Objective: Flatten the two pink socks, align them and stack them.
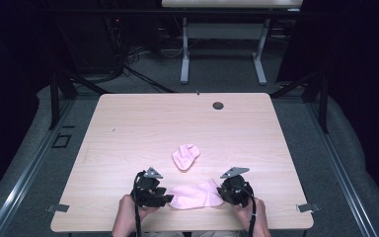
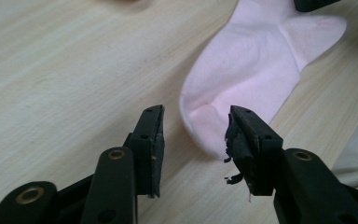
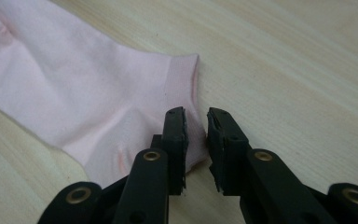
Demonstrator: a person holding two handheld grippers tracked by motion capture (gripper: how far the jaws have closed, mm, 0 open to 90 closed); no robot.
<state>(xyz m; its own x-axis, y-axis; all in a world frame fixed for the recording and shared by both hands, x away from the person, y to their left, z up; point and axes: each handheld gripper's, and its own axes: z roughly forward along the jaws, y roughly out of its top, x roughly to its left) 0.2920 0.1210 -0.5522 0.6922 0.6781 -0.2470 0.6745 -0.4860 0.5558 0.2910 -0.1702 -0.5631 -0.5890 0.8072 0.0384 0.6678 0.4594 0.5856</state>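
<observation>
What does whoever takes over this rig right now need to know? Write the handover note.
Left gripper: open, jaws straddling the toe end of the flat pink sock, not closed on it.
Right gripper: jaws a narrow gap apart at the sock's cuff corner; grip cannot be told.
The flat sock lies near the table's front edge, between the grippers.
The second pink sock lies folded farther back, apparently done.
Left, probably: grip both ends and fold this one.

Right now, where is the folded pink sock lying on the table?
In the high view, the folded pink sock lies near the middle of the table, just beyond the flat pink sock that lies between the two hand-held grippers.
</observation>
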